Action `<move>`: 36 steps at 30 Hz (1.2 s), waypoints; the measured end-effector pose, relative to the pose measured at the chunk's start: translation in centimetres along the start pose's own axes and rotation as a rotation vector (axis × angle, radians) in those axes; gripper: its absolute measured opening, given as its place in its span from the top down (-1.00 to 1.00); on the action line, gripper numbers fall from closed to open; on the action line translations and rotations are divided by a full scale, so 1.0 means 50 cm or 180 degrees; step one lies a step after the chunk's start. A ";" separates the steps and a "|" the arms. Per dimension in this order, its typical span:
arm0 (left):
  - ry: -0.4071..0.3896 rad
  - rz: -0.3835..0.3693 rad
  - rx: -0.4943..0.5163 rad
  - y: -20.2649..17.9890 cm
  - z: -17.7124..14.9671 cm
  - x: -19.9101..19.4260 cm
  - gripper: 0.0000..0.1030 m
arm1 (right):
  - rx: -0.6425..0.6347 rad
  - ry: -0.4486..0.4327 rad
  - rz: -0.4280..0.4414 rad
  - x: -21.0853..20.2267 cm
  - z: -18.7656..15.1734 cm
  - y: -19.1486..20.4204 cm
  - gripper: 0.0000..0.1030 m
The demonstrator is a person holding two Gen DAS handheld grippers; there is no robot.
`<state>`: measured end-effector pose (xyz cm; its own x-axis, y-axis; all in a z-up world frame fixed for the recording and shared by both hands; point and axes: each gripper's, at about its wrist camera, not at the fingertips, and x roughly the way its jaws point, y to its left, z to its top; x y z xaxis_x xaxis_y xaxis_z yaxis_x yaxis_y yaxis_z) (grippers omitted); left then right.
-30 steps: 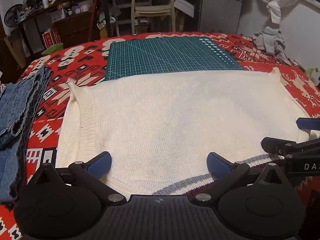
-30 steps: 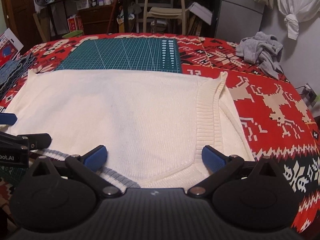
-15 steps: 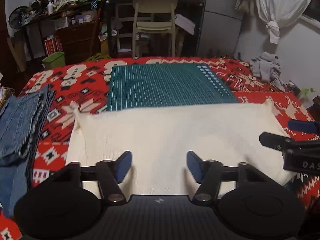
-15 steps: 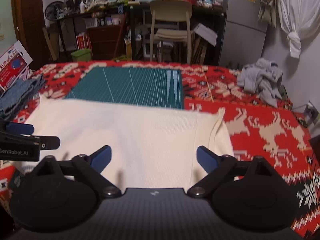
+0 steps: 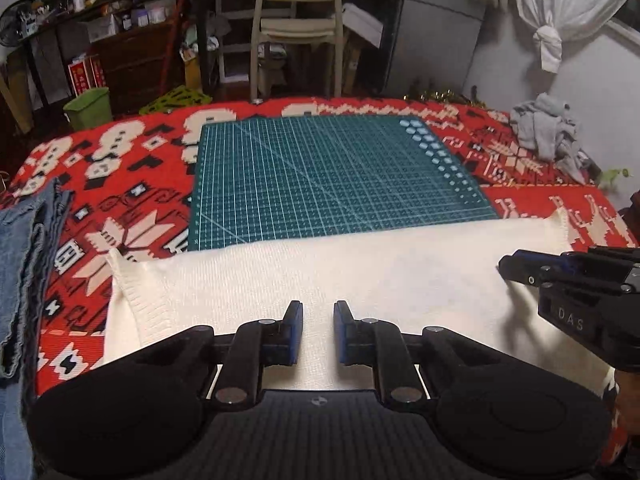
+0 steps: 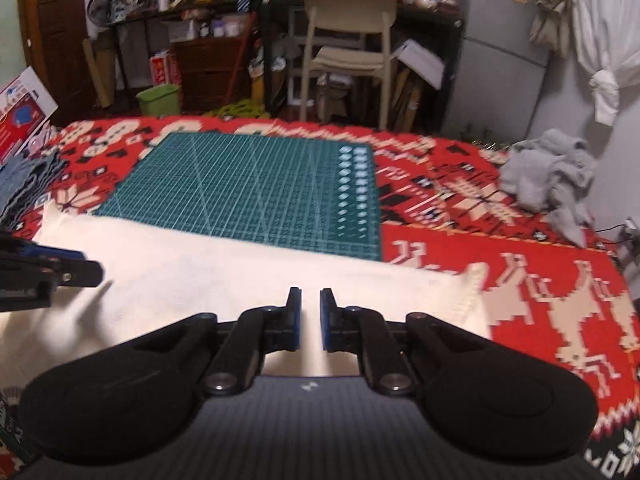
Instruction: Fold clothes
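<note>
Left gripper (image 5: 317, 330), right gripper (image 6: 310, 318): nearly closed, seemingly pinching near hem of cream sweater (image 5: 360, 272). Lift level; carry far toward cutting mat (image 5: 320, 184); keep edges aligned.

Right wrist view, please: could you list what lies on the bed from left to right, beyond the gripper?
Folded denim → cream knit sweater → green cutting mat → bare stretch of red patterned blanket → crumpled grey garment.

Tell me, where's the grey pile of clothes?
The grey pile sits at the far right of the red blanket, right of the green mat, below the knotted curtain.
</note>
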<state>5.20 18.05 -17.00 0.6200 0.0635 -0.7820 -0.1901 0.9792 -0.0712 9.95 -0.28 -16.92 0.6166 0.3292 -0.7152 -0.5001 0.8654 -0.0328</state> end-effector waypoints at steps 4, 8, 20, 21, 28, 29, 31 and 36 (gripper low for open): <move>0.0025 -0.0067 -0.0054 0.017 -0.005 0.000 0.68 | 0.0007 0.0026 0.0024 0.020 -0.003 -0.011 0.80; 0.0049 -0.0089 -0.0058 0.024 -0.002 -0.001 0.68 | 0.0088 0.0039 -0.0067 0.013 -0.019 -0.066 0.81; 0.0044 -0.0043 -0.0347 0.077 0.043 0.019 0.68 | 0.0170 -0.0038 0.0074 0.035 0.046 -0.065 0.80; 0.0060 -0.0038 -0.0377 0.084 0.044 0.023 0.68 | 0.0170 -0.0021 0.0074 0.046 0.049 -0.063 0.80; 0.0027 0.0009 -0.0430 0.121 0.028 0.013 0.68 | 0.0265 0.0048 -0.0275 0.074 0.034 -0.125 0.81; 0.0021 0.0010 -0.0434 0.125 0.026 0.013 0.68 | 0.0277 0.0052 -0.0326 0.074 0.031 -0.137 0.80; 0.0010 0.0028 -0.0437 0.130 0.025 0.010 0.68 | 0.0311 0.0057 -0.0410 0.075 0.028 -0.162 0.80; -0.0050 0.0088 -0.0469 0.148 0.028 0.001 0.68 | 0.0479 0.0073 -0.0400 0.076 0.030 -0.197 0.84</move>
<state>4.87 25.54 -16.71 0.6246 0.0941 -0.7753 -0.3161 0.9382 -0.1408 18.10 -6.98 -18.28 0.6535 0.2077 -0.7279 -0.3223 0.9465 -0.0193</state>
